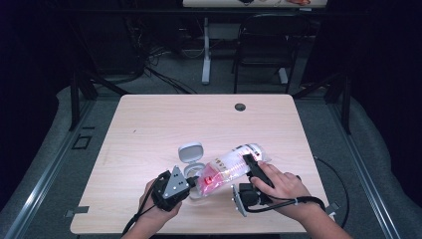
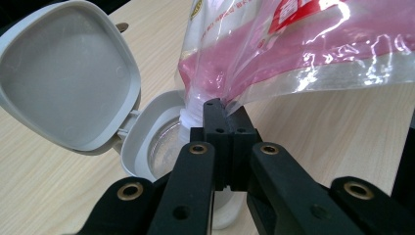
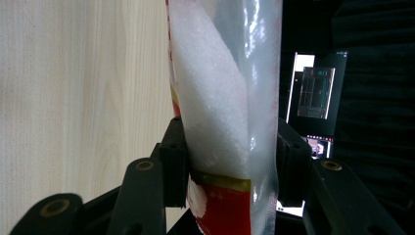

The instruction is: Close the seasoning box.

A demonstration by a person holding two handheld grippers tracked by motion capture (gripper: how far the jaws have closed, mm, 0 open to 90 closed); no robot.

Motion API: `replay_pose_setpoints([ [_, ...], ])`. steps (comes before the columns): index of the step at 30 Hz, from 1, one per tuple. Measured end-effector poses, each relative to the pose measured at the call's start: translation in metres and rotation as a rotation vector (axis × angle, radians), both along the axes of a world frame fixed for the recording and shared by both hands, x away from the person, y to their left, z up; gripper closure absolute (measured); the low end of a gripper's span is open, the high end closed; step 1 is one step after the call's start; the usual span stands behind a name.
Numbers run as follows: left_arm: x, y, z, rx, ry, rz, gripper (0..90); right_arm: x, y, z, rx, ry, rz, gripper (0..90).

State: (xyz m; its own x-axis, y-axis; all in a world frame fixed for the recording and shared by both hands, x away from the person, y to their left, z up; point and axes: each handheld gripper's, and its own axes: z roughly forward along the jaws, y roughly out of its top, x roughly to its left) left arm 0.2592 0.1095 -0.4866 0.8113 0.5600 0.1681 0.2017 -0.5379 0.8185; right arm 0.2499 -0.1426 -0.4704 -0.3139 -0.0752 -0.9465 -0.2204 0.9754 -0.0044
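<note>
Table (image 1: 149, 124) first: pale wood, and we take the jar (image 1: 195, 175) near its front edge as our landmark. Behind the table sits a chair (image 1: 263, 45).

Bag (image 1: 230, 169): clear plastic with red print, holding white grains, lying tilted with its long axis running from up and right of the jar down to the jar's mouth. We read its low end as sitting right over the opening; in the left gripper view white grains reach down at the rim, so a pour looks in hand.

Jar: grey-rimmed, lid (image 1: 191, 152) flipped open and standing just behind the mouth.

Right gripper (image 3: 230, 161): well right of the jar, jaws clamped across the bag's upper body, plastic pressed on both sides. Left gripper (image 2: 222, 117): just in front of the jar, jaws fully together, pinching the bag's lower edge beside the mouth.

Key relation: the mouth lies directly under the left fingers, so the left hand is nearer. We judge the next move turns on the right hand lifting its end, keeping the axis aimed at the mouth. Risk: grains spilling past the rim.
</note>
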Motion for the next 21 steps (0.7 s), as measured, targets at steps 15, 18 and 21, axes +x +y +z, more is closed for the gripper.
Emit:
replay_pose_setpoints([
  [15, 0.0006, 0.0001, -0.001, 0.001, -0.003, 0.003, 90.0, -0.0009, 0.0002, 0.0021, -0.025, 0.007, -0.005, 58.1],
  [18, 0.0004, 0.0002, -0.0009, 0.001, -0.006, 0.006, 90.0, -0.0012, 0.0007, 0.0036, -0.037, 0.001, -0.002, 58.3],
  [21, 0.0004, 0.0002, -0.0012, 0.0, -0.009, 0.007, 90.0, -0.0005, 0.0007, 0.0032, -0.03, 0.007, 0.008, 58.6],
])
